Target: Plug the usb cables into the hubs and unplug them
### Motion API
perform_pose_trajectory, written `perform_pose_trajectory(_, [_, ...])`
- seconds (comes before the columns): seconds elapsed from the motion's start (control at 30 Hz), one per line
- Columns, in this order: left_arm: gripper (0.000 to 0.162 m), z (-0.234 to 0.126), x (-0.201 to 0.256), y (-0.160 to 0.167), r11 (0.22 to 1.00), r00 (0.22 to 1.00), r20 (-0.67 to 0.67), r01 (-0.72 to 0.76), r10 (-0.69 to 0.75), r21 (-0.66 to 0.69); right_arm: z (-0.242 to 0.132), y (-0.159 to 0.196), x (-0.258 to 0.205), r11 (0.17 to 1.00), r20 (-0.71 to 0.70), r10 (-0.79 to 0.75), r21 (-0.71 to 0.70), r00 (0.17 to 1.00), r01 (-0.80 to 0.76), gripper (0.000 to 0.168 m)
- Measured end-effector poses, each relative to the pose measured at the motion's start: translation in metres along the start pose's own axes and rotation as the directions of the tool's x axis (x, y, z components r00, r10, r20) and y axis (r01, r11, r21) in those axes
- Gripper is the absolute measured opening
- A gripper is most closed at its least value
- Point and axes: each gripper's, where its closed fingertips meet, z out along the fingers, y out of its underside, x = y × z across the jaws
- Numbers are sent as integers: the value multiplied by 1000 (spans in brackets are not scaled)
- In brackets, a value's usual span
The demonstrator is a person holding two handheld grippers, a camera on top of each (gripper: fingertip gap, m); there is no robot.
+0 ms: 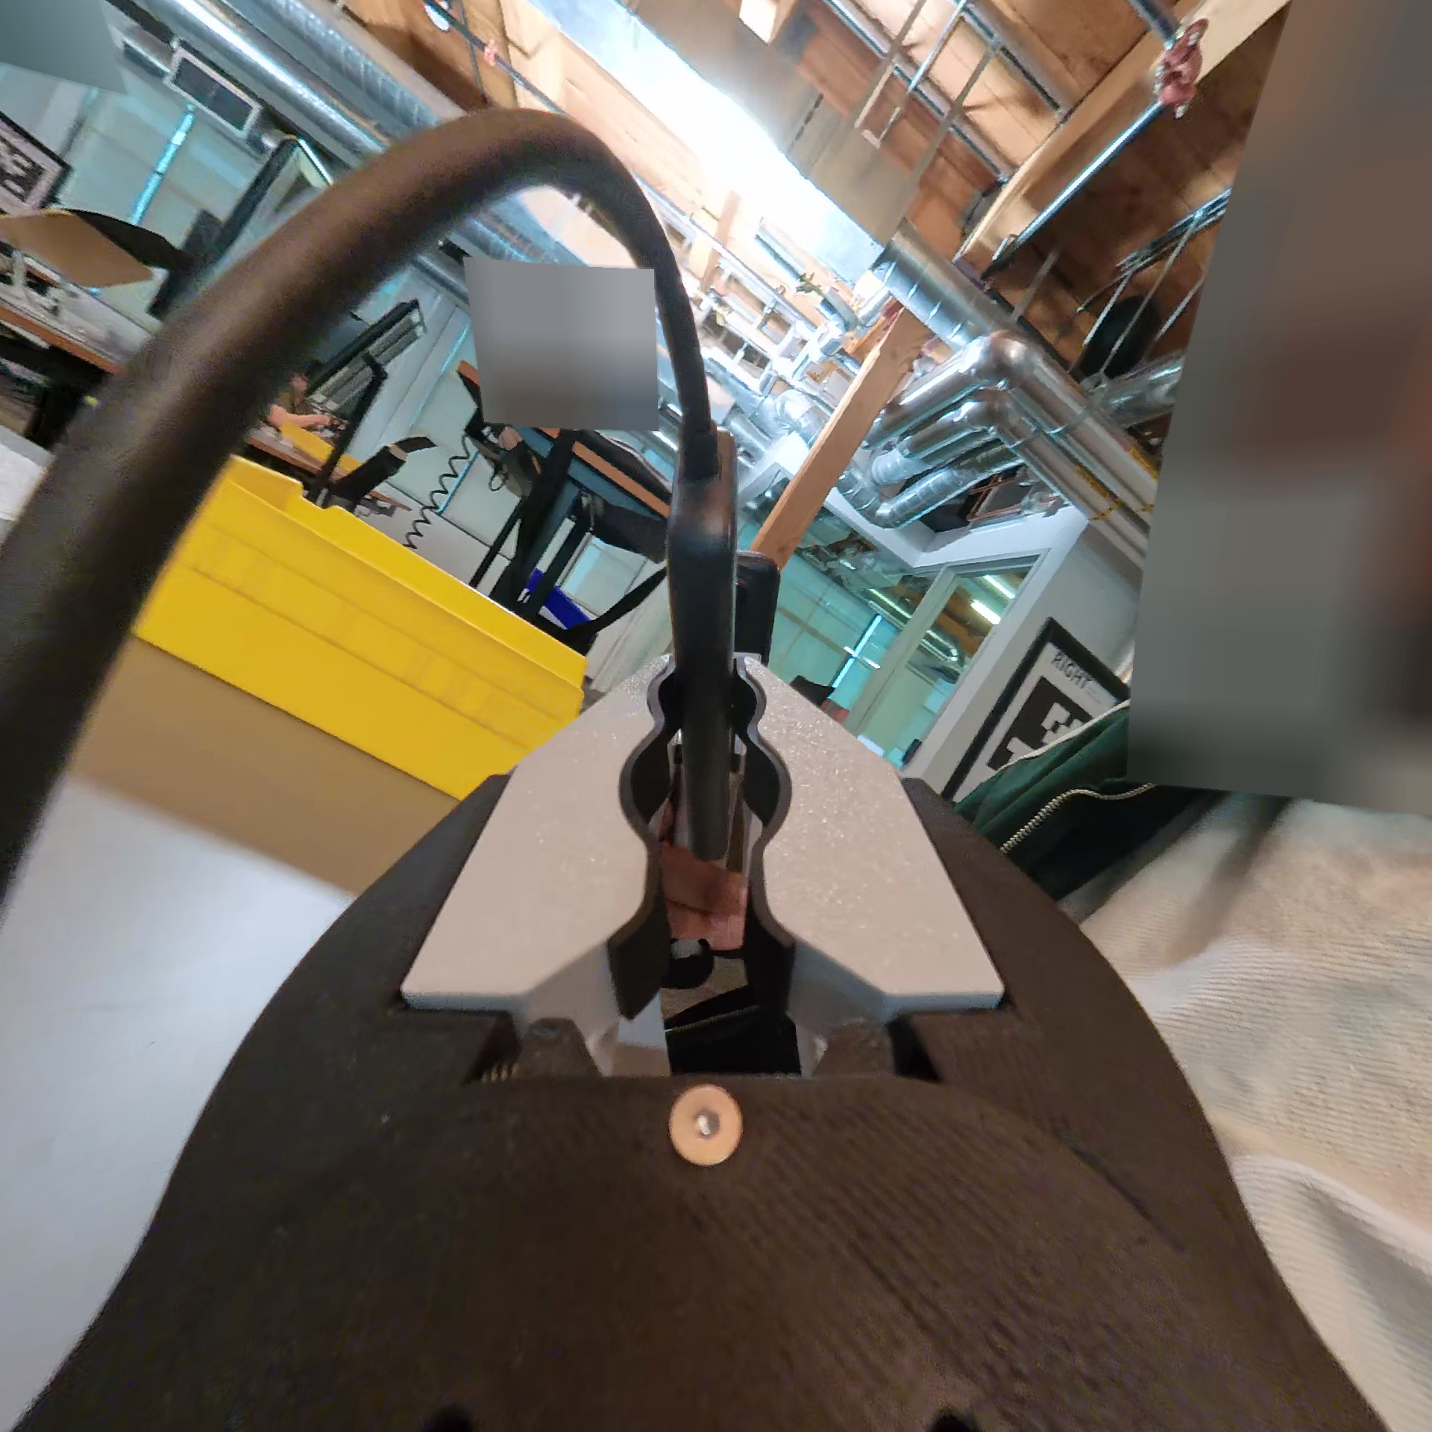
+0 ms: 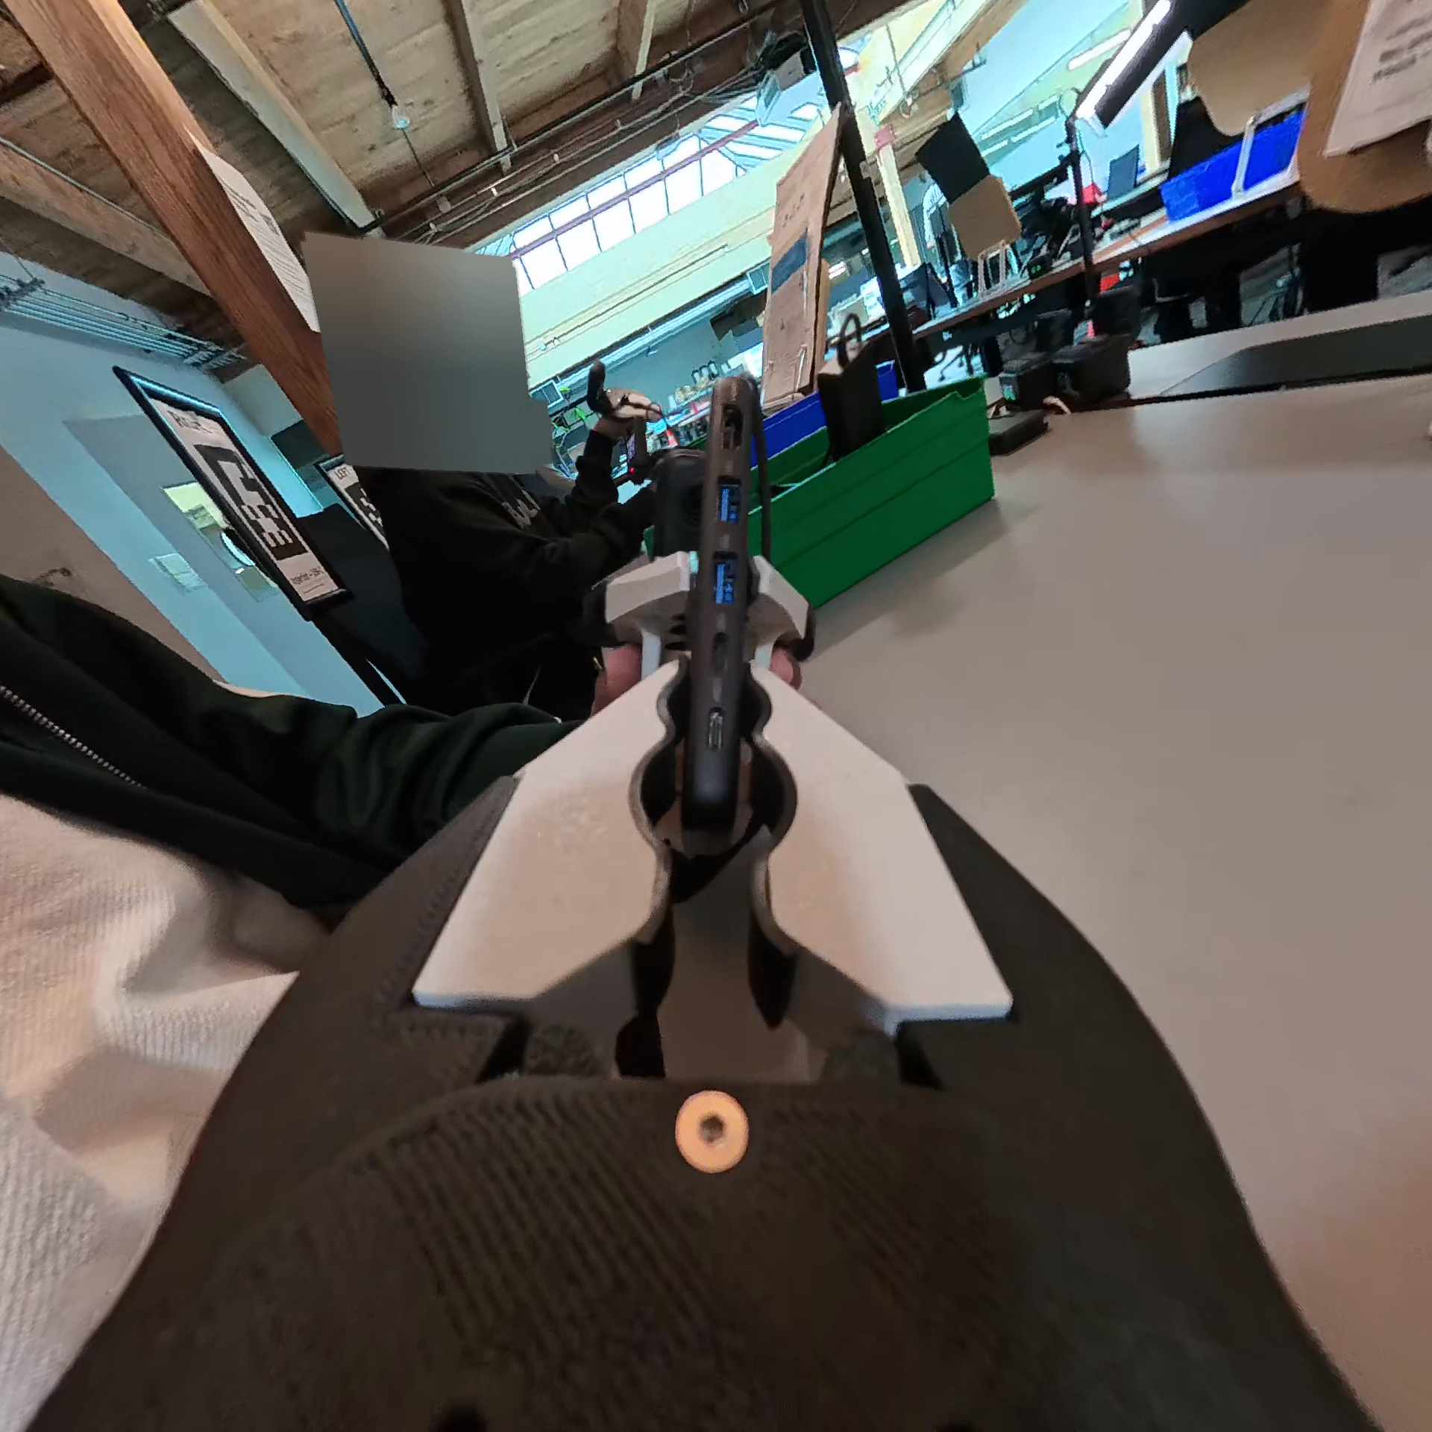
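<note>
I hold the black hub [image 2: 717, 620] off the desk [image 2: 1162, 620] with both tools at once. My right hand-held gripper [image 2: 709, 763] is closed narrow on the hub's near end, and the hub's long axis runs straight away from that gripper, its port edge turned up toward the camera. Farther along the hub, past the two blue USB ports [image 2: 727, 542], my left hand-held gripper [image 2: 709, 620] clamps the same body from the opposite side. In the left wrist view that gripper [image 1: 701, 744] is likewise shut narrow on the hub [image 1: 701, 659], seen edge-on, and the hub's own black cable [image 1: 310, 256] arches from the hub's far end back over the gripper. No loose USB plug shows anywhere near the hub, so I judge the next move needs one hand to let go; the right one sits at the hub's end, clear of the blue ports. The green bin [image 2: 876, 496] stands on the desk beyond the hub, and a yellow bin [image 1: 349, 620] possibly sits on the same desk
</note>
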Motion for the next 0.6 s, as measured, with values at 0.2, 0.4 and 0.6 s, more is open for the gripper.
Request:
perform_pose_trajectory(0.2, [8, -5, 3, -7, 998, 997, -56, 54, -53, 25, 6, 10, -5, 989, -10, -134, -62, 991, 133, 30])
perform_pose_trajectory(0.4, [8, -8, 0, -9, 999, 998, -45, 41, -39, 28, -6, -11, -6, 985, -24, -166, 37, 986, 167, 39])
perform_pose_trajectory(0.6, [8, -8, 3, -10, 999, 997, -65, 38, -35, 34, -8, -10, -5, 982, -30, -187, 26, 982, 188, 13])
